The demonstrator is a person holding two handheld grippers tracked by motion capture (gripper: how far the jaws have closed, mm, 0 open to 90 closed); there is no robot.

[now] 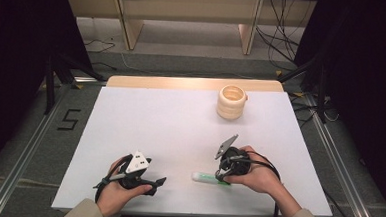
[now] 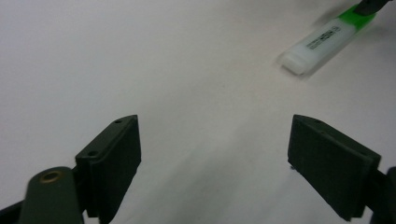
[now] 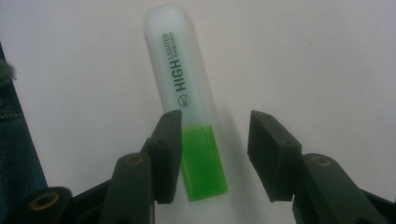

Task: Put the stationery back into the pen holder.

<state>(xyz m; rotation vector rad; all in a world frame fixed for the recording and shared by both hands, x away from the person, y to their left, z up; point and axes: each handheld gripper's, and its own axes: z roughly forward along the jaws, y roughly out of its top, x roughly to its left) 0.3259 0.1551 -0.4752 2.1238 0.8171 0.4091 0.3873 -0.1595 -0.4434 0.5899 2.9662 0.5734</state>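
Observation:
A highlighter (image 1: pixel 208 178) with a white cap and a green body lies flat on the white table top (image 1: pixel 180 123), near the front edge and right of centre. My right gripper (image 1: pixel 221 177) points down over its green end. In the right gripper view the jaws (image 3: pixel 215 126) stand open on either side of the green body (image 3: pixel 201 163), with a gap on the right side. My left gripper (image 1: pixel 159 182) rests low at the front left and is open, with nothing between its fingers (image 2: pixel 215 135). In the left gripper view the highlighter (image 2: pixel 322 42) lies farther off at the upper right.
A pale wooden ringed cup (image 1: pixel 231 101) stands at the back right of the table. The table's front edge runs just below both hands. Blue cloth (image 3: pixel 9 140) shows past the table edge in the right gripper view.

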